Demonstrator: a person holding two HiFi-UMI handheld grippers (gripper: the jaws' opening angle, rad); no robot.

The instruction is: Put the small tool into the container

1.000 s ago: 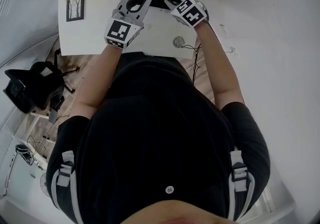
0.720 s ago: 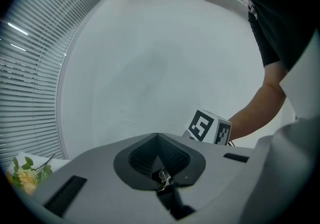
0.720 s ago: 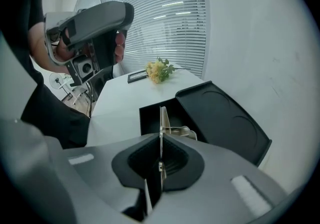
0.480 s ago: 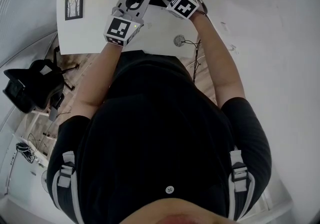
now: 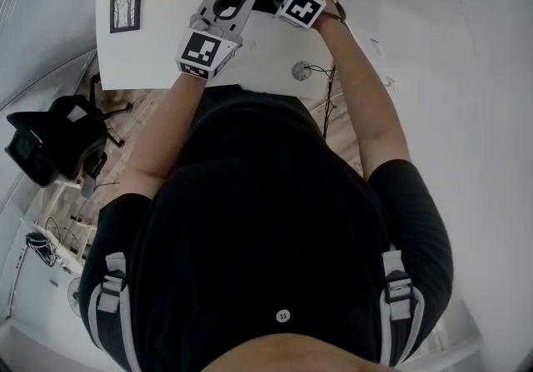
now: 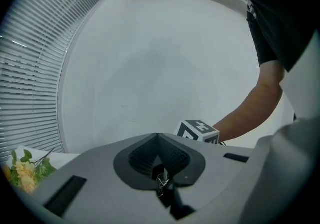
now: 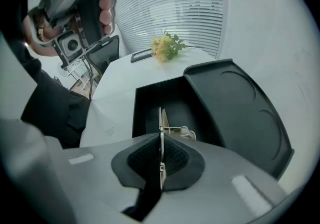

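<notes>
Grips the small tool (image 7: 161,118) in the right gripper (image 7: 160,154), jaws squeezed tight on it. Stands thin and on its edge, a metal strip poking forward past the pads. Hangs over the open mouth of the black container (image 7: 145,92). Shows a small pale loop (image 7: 183,131) down on the box floor, just right of the strip. Leaves dark bare floor inside on the left, up to the box wall. Leans the lid (image 7: 240,113) open on the right, like a tall wall on that side.

Presses the left gripper (image 6: 160,168) closed too, with a tiny shiny metal bit (image 6: 161,184) pinched between the pads. Cannot tell if that bit belongs to the tool. Points up at a plain pale wall, with its tips close beside the right gripper in the head view.

Box on the white table (image 7: 117,102), just beyond both grippers. Wide bare table left of the box, as far as the yellow flowers (image 7: 167,47) and a dark picture frame (image 5: 125,11) by the left edge. Near table edge right up against the person's body.
</notes>
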